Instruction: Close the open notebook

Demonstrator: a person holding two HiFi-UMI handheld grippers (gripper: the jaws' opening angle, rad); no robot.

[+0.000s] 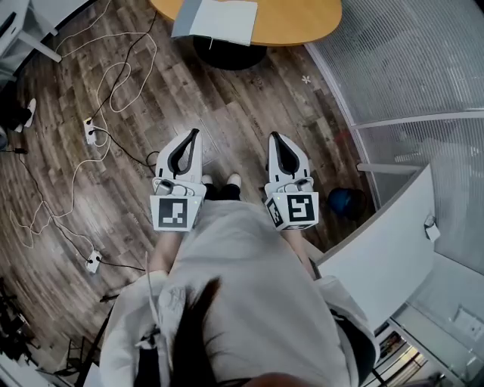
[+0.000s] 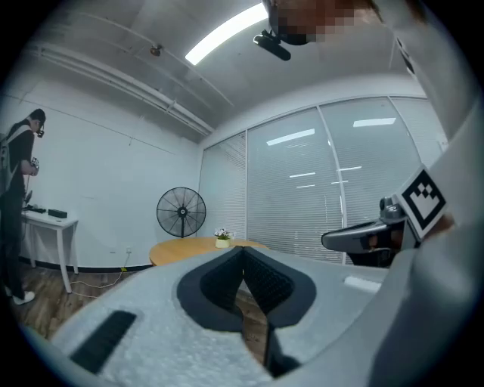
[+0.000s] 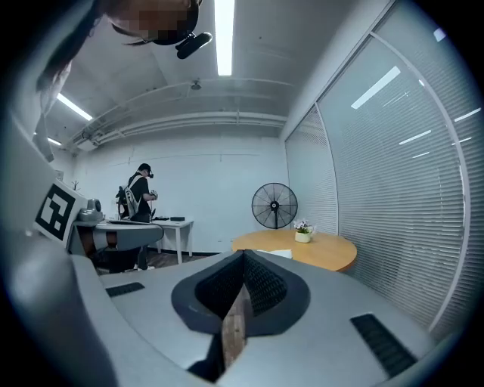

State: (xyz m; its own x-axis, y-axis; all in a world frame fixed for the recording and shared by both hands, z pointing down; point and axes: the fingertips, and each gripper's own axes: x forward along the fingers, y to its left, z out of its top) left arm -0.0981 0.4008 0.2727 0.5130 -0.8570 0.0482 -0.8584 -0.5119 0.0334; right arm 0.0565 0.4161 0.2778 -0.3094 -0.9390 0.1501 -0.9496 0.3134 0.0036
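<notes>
Head view is showing the left claw (image 1: 195, 136) and right claw (image 1: 275, 139) hanging closed and empty, the open white notebook (image 1: 223, 19) lying well ahead on the round wooden tabletop (image 1: 302, 23), so approaching it is probably coming next.

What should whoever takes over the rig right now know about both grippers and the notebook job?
Left gripper: jaws together, empty, held out in front of the body.
Right gripper: jaws together, empty, alongside the left one.
White-paged open notebook: lies on the round wooden table, ahead of both grippers, neither gripper near it.
Done: nothing yet; the notebook is not closed.
Left: step up to the table, fold one side over, close it.
</notes>
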